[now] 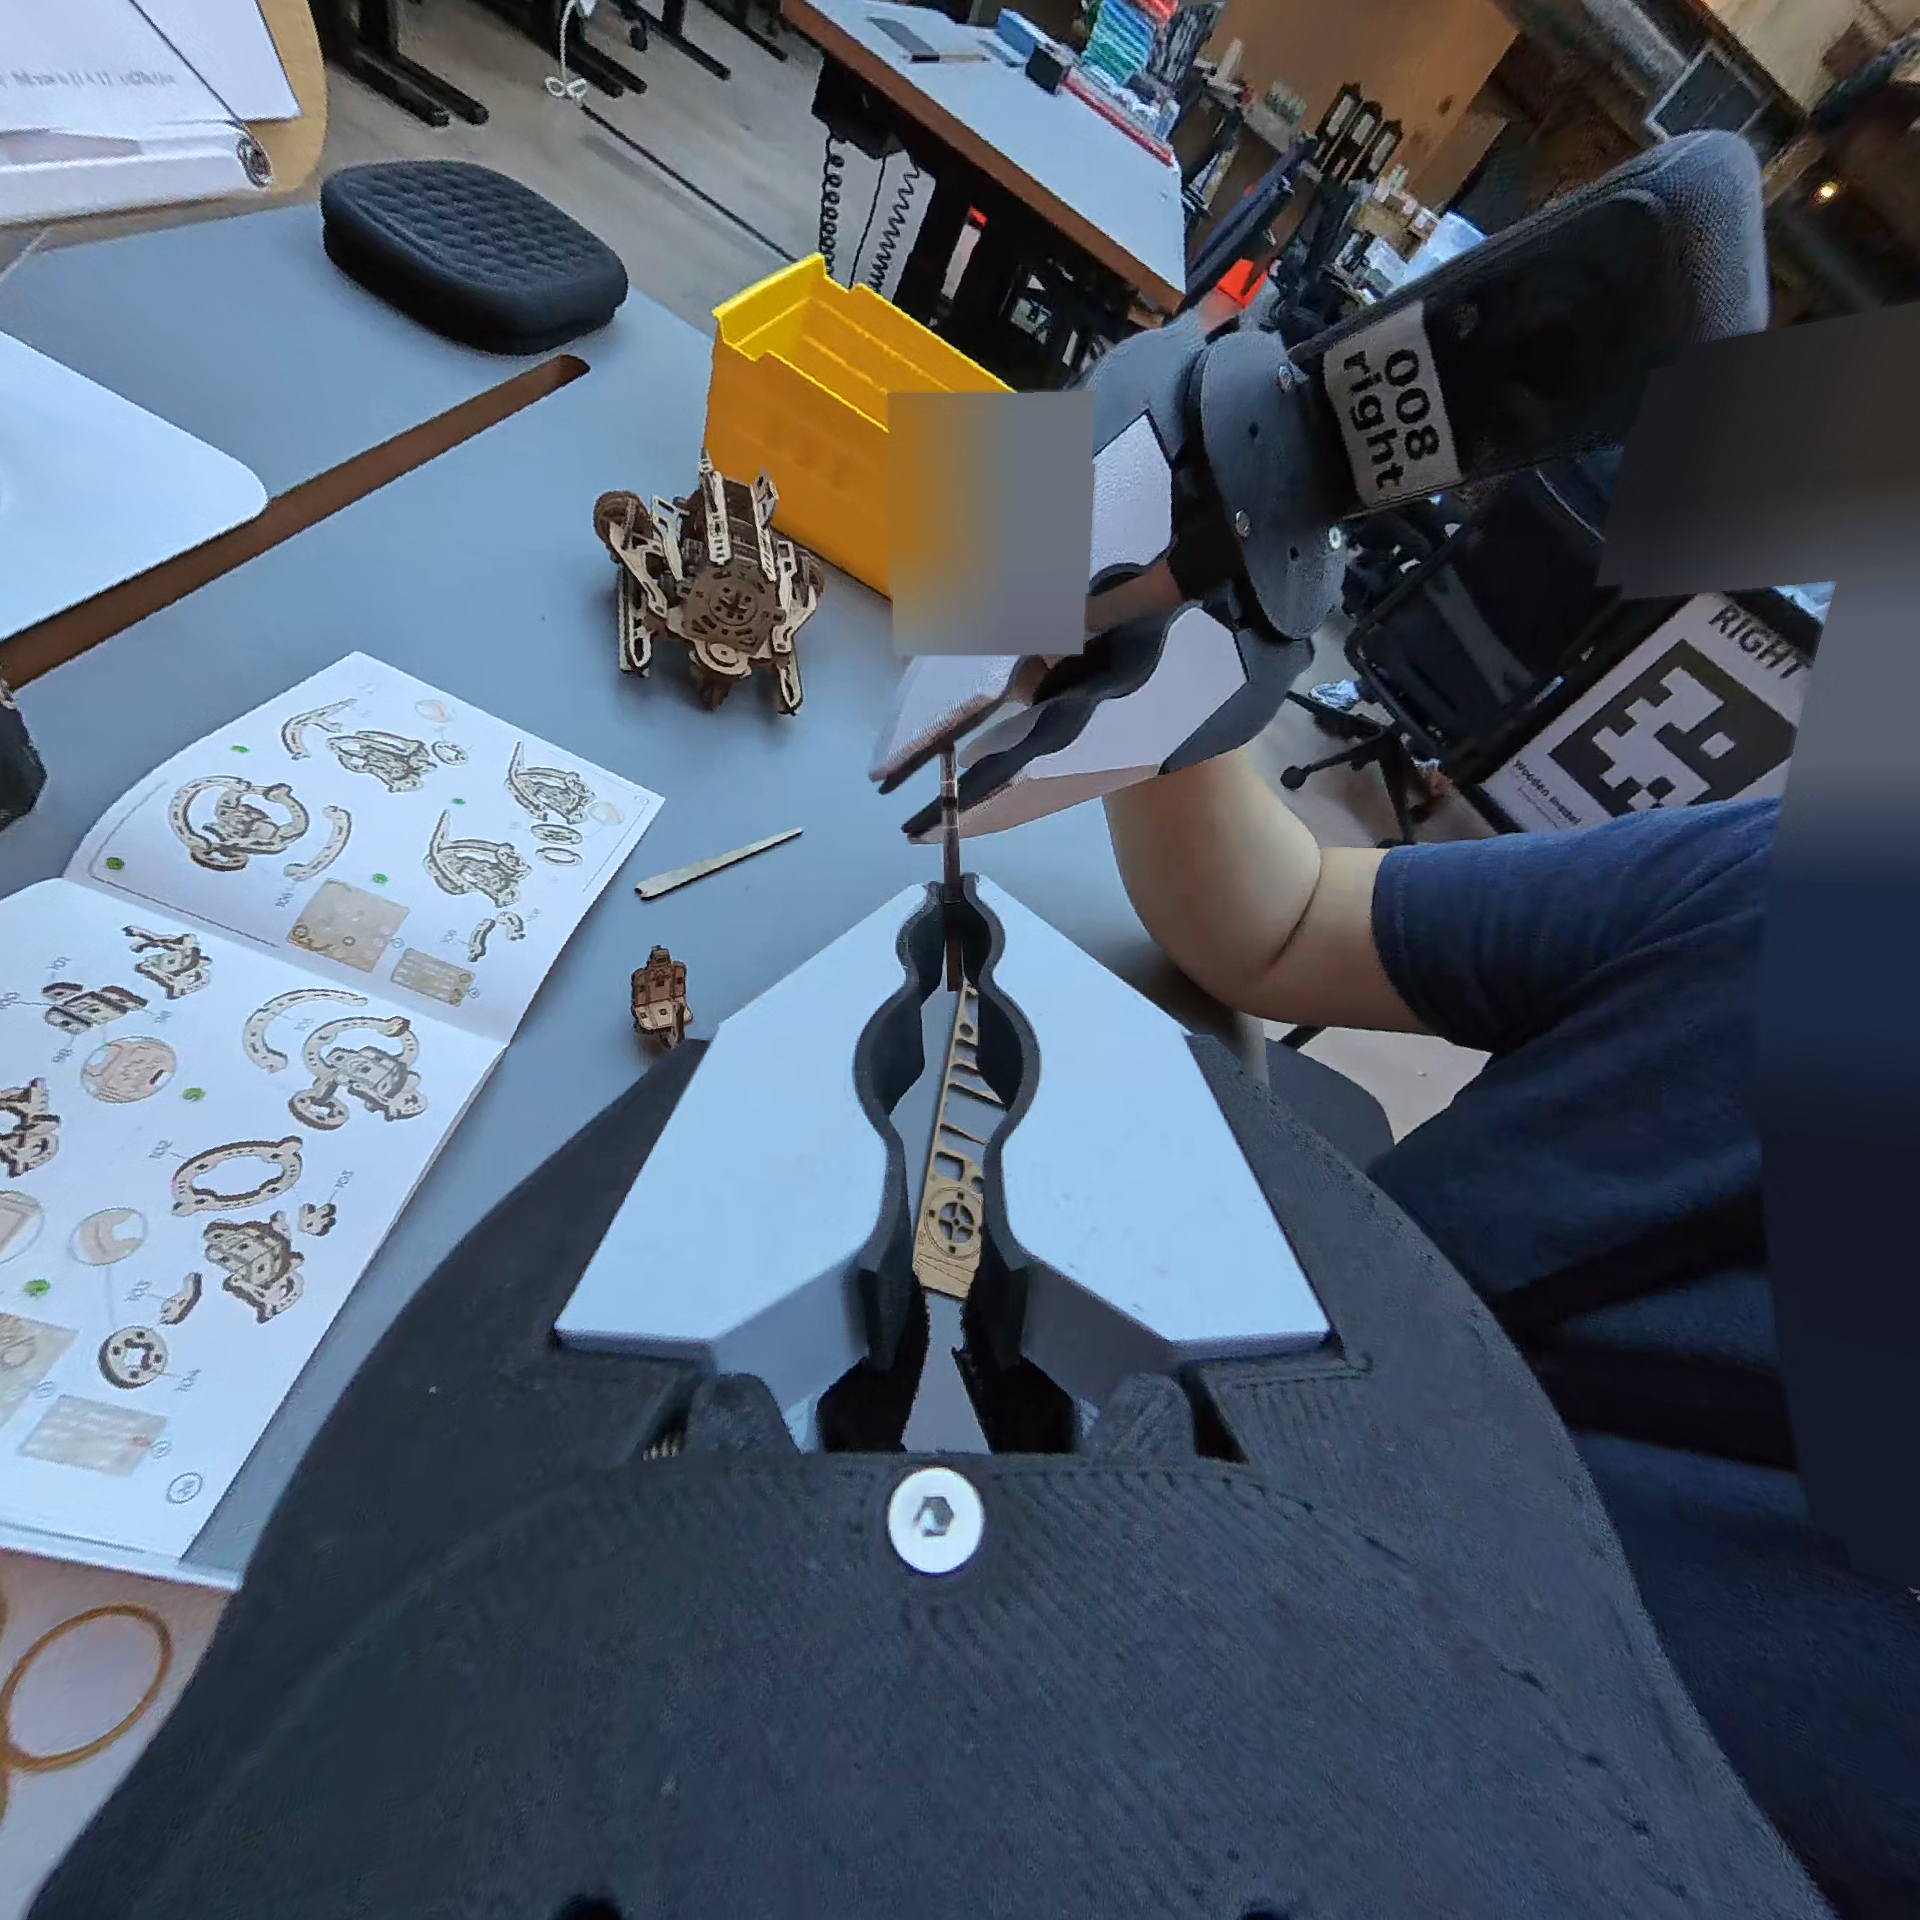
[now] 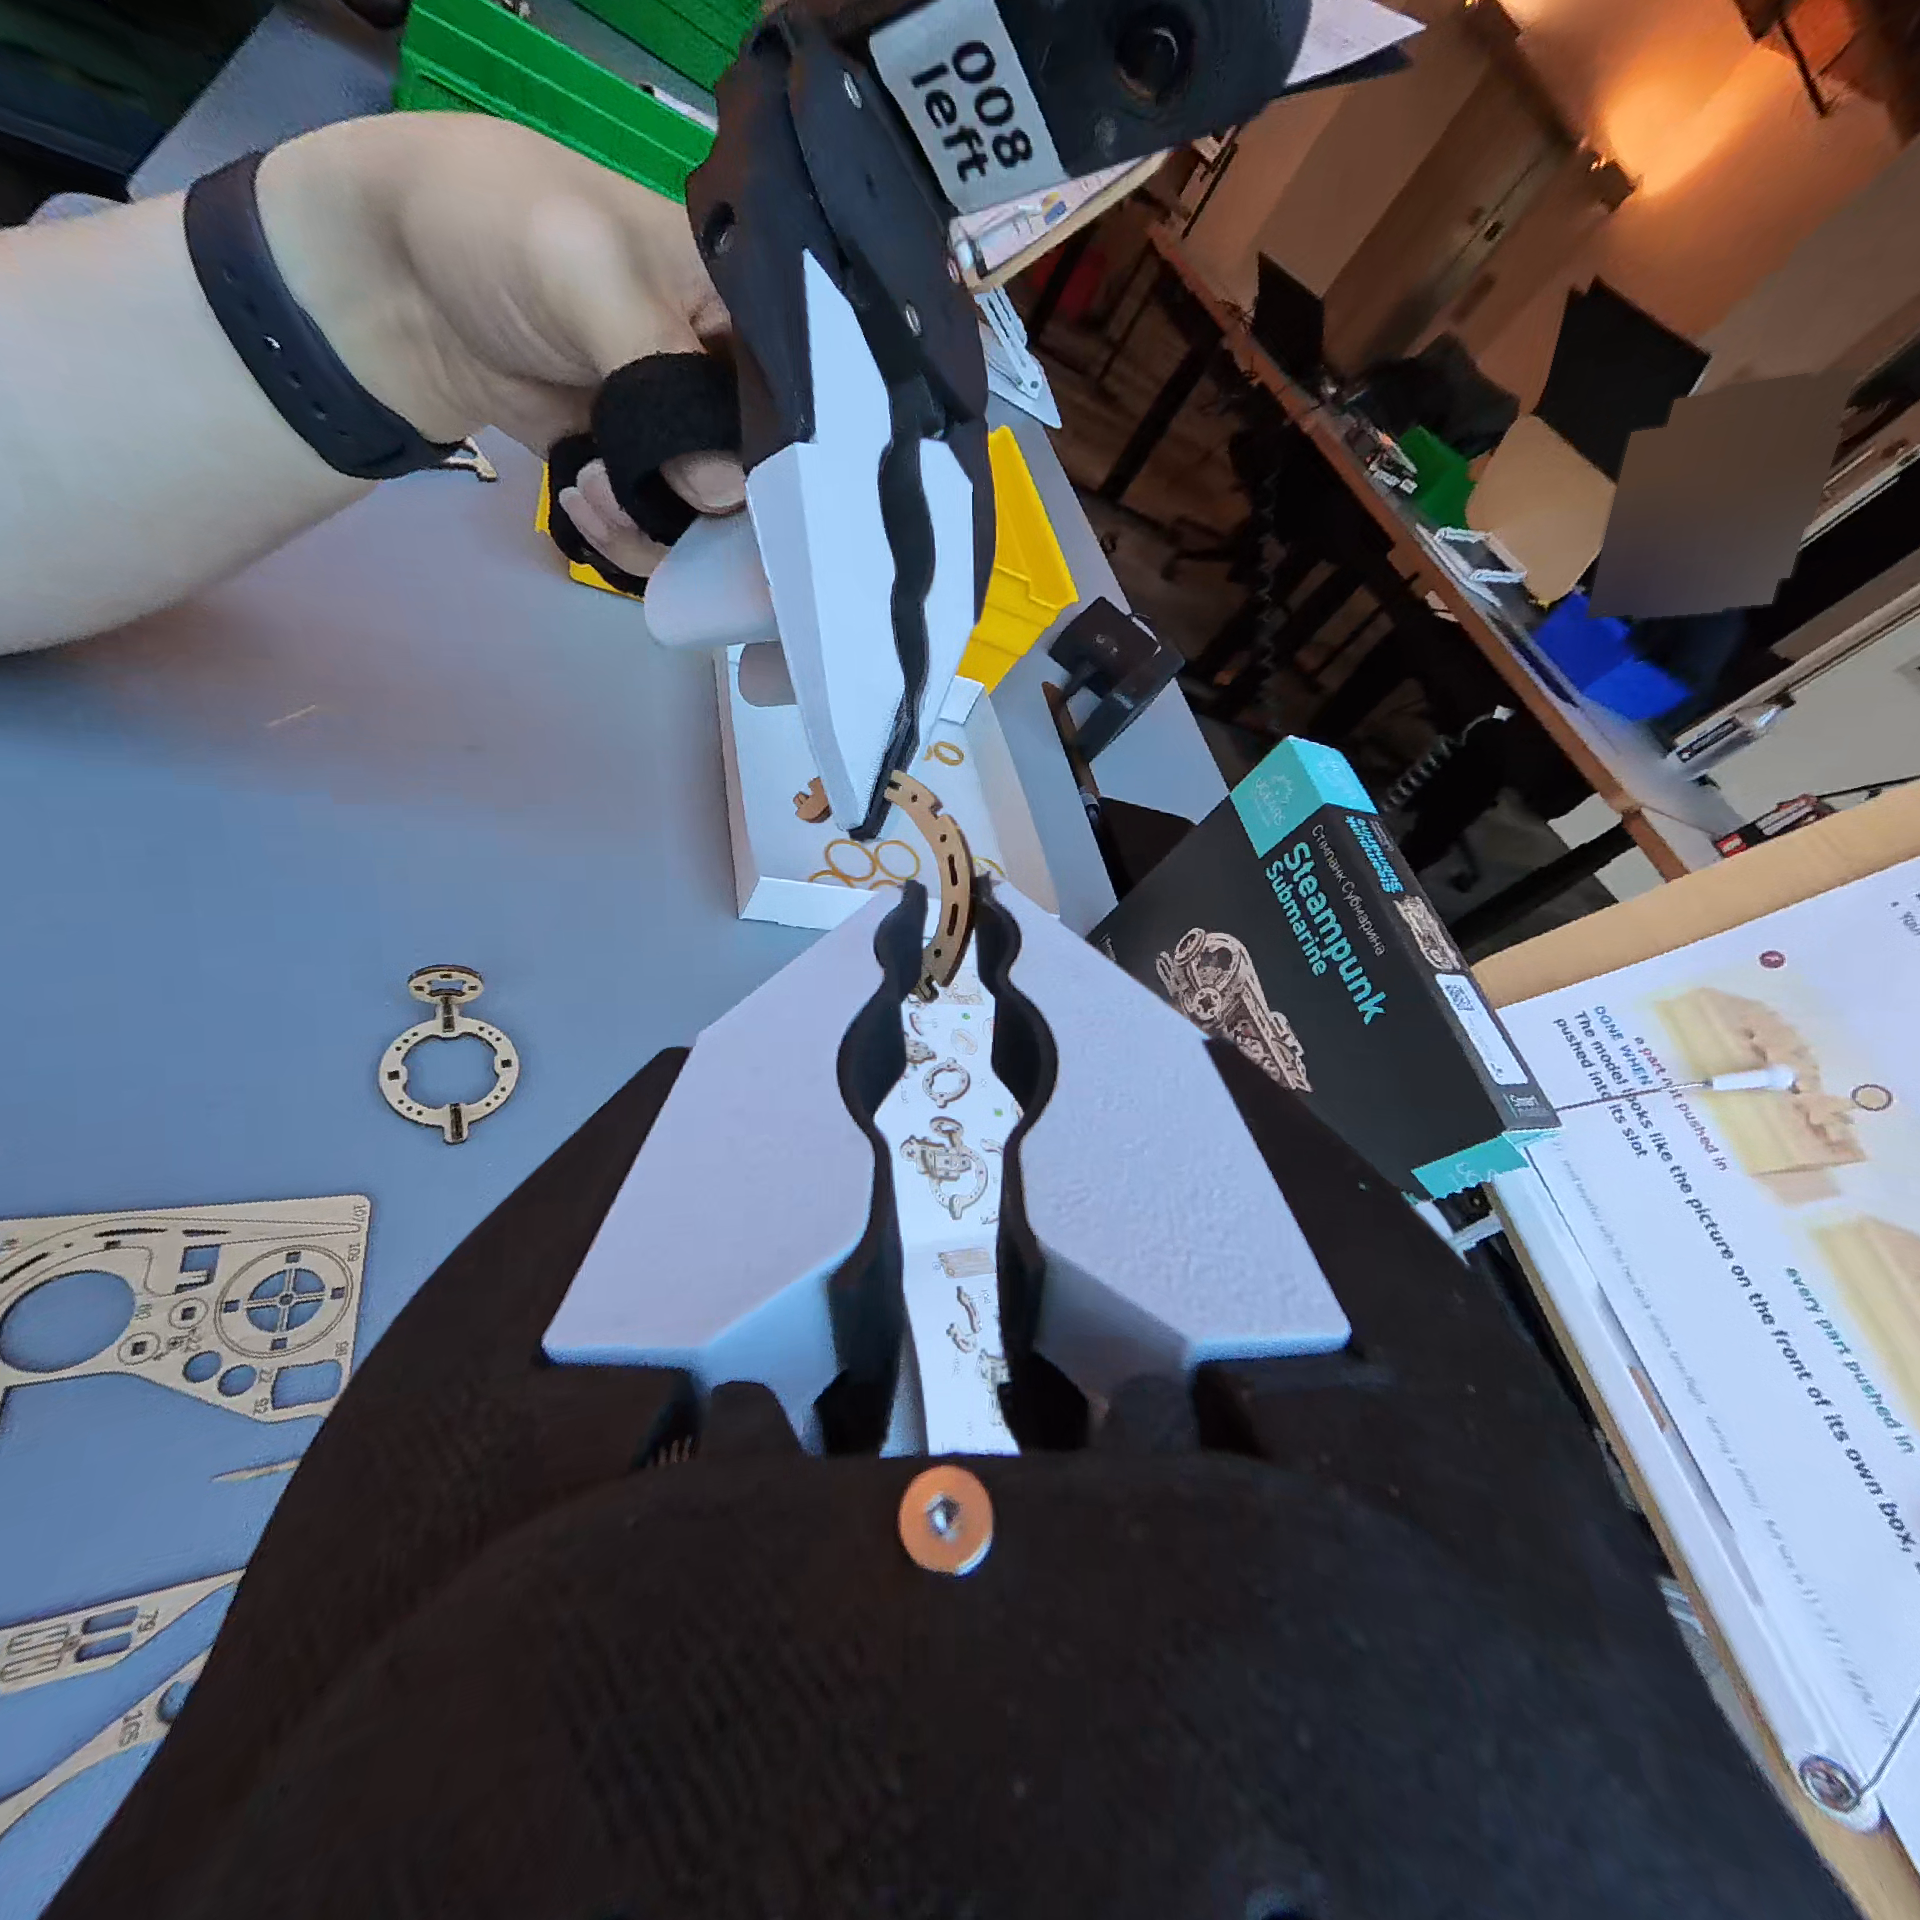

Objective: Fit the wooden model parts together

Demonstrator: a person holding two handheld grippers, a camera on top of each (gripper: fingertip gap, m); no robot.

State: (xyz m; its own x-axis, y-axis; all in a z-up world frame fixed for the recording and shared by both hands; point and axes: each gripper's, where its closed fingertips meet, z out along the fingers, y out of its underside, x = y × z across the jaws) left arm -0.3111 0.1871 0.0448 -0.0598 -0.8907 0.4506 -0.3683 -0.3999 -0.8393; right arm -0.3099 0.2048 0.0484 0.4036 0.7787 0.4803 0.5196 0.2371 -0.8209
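Both grippers pinch one curved wooden arc (image 2: 948, 883) above the instruction booklet (image 1: 312, 1039), left gripper (image 2: 871, 821) and right gripper (image 2: 951, 914) at opposite ends; a careful handover likely demands one steady grip before the other releases.

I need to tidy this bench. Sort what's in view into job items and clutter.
In the job:
- curved wooden arc piece, held between left gripper and right gripper
- half-built wooden model
- open instruction booklet
- flat wooden ring part
- laser-cut plywood sheet

Lying about:
- yellow plastic bin
- black padded cushion
- black-and-teal kit box
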